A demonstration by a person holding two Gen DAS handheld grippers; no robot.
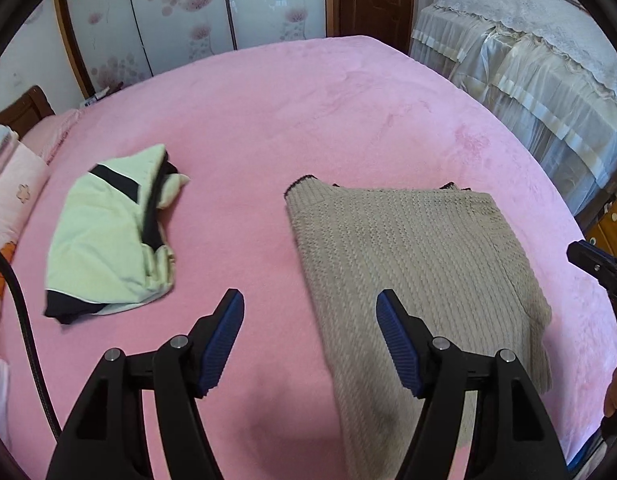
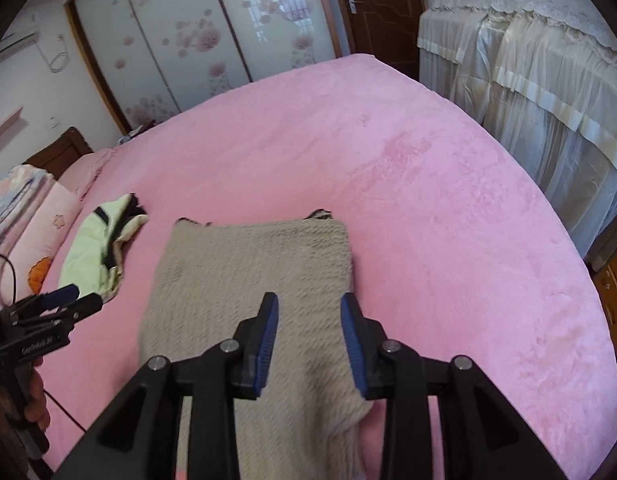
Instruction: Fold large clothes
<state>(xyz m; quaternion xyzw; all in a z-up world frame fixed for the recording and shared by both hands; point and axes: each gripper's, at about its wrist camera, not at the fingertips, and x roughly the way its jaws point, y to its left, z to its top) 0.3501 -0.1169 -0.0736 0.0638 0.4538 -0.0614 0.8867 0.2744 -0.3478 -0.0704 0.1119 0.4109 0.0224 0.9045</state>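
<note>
A beige knit sweater [image 1: 408, 264] [image 2: 252, 272] lies folded into a long strip on the pink bed [image 1: 308, 120] [image 2: 428, 200], dark trim showing at its far end. My left gripper [image 1: 310, 304] hovers open over the sweater's left edge, nothing between its blue pads; the right wrist view shows it at the left [image 2: 68, 300]. My right gripper [image 2: 309, 304] hangs above the sweater's near part, jaws apart and pressing on nothing; its tip shows at the right edge of the left wrist view [image 1: 588, 256].
A folded pale-green and black garment [image 1: 108, 240] [image 2: 100, 248] lies to the left of the sweater. Pink pillows [image 1: 12, 192] line the left side. Cream-draped furniture [image 1: 528, 80] stands right of the bed, floral sliding doors [image 2: 188, 40] behind. A black cable [image 1: 24, 320] hangs at left.
</note>
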